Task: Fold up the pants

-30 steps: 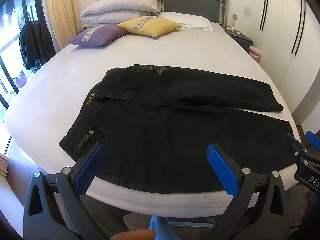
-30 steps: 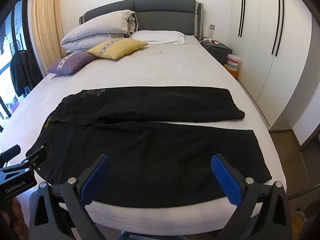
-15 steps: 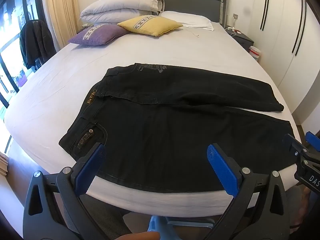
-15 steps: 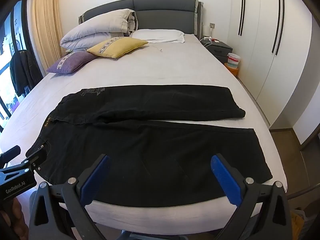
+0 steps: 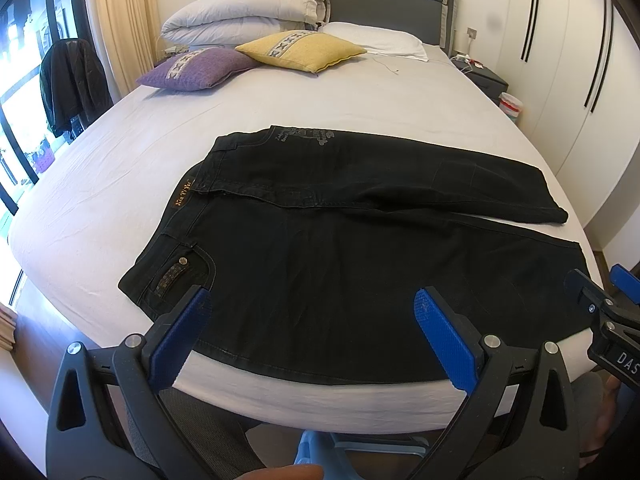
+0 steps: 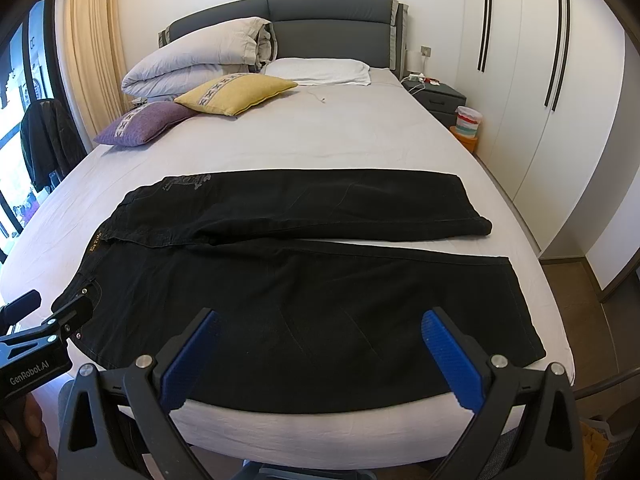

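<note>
Black denim pants spread flat across the foot end of a bed with a pale grey sheet, waistband toward the window side, legs running toward the wardrobe side. The near leg lies flat and reaches almost to the mattress edge; the far leg lies alongside it, the two touching at the seat and parting slightly toward the hems, where a thin wedge of sheet shows. A tan label sits on the waistband, a riveted pocket at the near hip, and a faint grey print on the far hip. The cloth is smooth, with few wrinkles.

Left gripper, black with blue ribbed pads: fingers wide apart, held above the near edge of the pants at the hip end, gripping nothing. Right gripper, same build: fingers likewise wide apart, above the near leg toward its hem end, holding nothing.

At the head of the bed: a folded grey duvet, a yellow cushion, a purple cushion and a white pillow.
</note>
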Available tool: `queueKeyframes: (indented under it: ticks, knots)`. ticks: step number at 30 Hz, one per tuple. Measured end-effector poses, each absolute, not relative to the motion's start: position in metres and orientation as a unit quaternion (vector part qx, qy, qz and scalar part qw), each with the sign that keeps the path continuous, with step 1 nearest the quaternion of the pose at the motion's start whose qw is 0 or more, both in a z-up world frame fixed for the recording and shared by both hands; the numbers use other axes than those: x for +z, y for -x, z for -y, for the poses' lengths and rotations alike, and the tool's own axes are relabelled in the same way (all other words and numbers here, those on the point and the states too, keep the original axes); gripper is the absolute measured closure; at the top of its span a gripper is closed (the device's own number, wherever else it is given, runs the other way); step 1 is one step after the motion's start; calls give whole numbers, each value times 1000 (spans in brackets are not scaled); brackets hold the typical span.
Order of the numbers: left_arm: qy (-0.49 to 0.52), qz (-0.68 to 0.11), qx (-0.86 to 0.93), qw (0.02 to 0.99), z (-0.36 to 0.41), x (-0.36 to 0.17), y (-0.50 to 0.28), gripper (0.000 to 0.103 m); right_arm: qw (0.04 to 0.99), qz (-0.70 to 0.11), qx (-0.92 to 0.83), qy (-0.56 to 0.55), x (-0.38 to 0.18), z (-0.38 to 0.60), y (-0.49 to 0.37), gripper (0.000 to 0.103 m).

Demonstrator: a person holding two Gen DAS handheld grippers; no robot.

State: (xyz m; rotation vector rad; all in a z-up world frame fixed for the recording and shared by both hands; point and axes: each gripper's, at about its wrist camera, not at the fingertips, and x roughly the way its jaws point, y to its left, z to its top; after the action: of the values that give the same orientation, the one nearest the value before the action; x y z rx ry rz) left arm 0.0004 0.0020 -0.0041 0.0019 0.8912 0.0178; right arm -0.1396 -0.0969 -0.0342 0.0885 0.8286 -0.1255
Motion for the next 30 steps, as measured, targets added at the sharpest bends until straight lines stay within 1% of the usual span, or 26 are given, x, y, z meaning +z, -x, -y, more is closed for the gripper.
queueKeyframes:
  ticks: [30]
  knots:
    - [2,-433,8,901,-3,-7,1,0,912,-404,-60,-44,-36,95,140,0]
